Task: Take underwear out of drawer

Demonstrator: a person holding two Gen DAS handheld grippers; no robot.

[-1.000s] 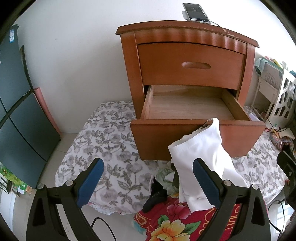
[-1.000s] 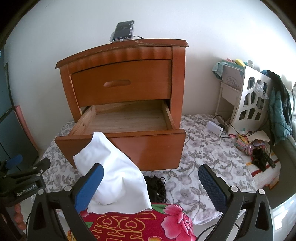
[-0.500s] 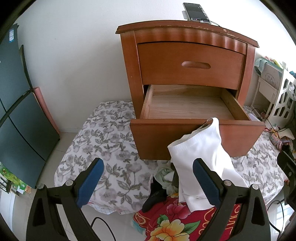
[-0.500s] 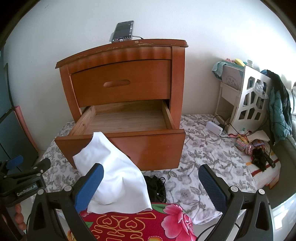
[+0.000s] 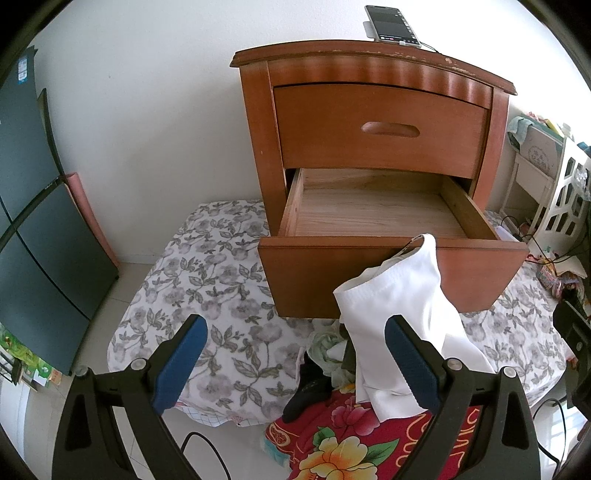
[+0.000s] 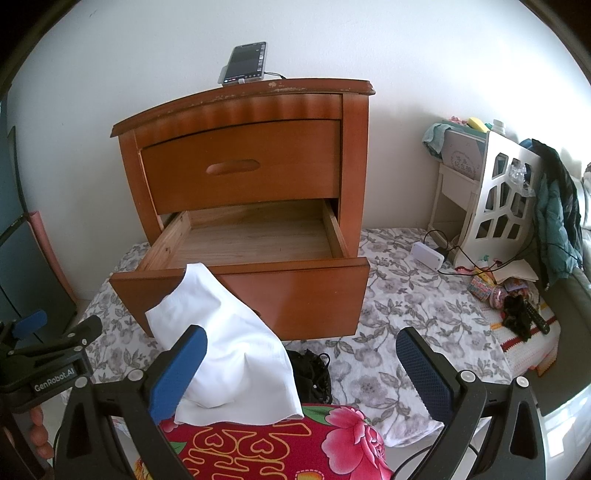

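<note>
The white underwear point(image 5: 402, 317) point(image 6: 229, 354) hangs over the front panel of the pulled-out lower drawer point(image 5: 376, 218) point(image 6: 255, 240) and trails down onto a red flowered cloth point(image 5: 351, 435) point(image 6: 273, 446). The drawer's wooden bottom is bare. My left gripper point(image 5: 295, 363) is open, well in front of the drawer, its right finger overlapping the underwear in view. My right gripper point(image 6: 303, 373) is open too, with its left finger in front of the white fabric. Neither holds anything. The left gripper point(image 6: 48, 362) shows at the right wrist view's left edge.
The wooden nightstand point(image 5: 373, 110) stands on a grey flowered sheet point(image 5: 207, 280), with a phone point(image 5: 391, 22) on top and its upper drawer closed. Dark clothing point(image 6: 310, 373) lies by the drawer's foot. A white rack point(image 6: 495, 195), cables and clutter sit to the right.
</note>
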